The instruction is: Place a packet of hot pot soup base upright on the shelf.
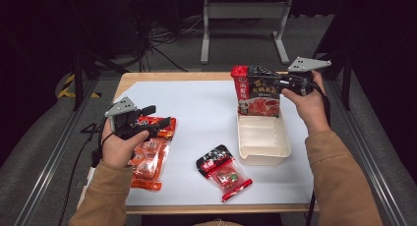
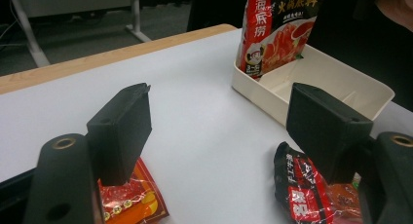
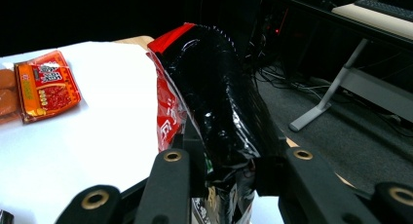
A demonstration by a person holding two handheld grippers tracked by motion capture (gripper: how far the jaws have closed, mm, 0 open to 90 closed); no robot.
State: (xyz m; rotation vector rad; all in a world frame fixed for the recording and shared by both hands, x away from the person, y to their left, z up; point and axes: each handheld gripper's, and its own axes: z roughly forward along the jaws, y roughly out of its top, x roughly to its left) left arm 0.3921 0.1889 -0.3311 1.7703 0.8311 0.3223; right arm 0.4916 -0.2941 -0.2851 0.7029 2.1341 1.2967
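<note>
Red-black sauce pouch (image 1: 258,91), one, stands in one tray (image 1: 265,150), pinched by right gripper (image 1: 275,83) fingers; two orange packets (image 1: 150,152), one small pouch (image 1: 223,172); left gripper (image 1: 156,117) fingers wide, empty.

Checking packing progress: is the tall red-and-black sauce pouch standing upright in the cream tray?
Upright: the red-and-black sauce pouch stands in the cream tray, right gripper holding its top.

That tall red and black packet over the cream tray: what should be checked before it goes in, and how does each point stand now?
1. Right gripper grips the tall packet near its top: ok.
2. Packet's bottom is inside the cream tray: ok.
3. Packet resting on the tray floor: cannot tell.
4. Rest of tray free of other things: ok.
5. Left gripper open, above the orange packets, away from the tray: ok.
6. Small packet lies clear of the tray: ok.
</note>
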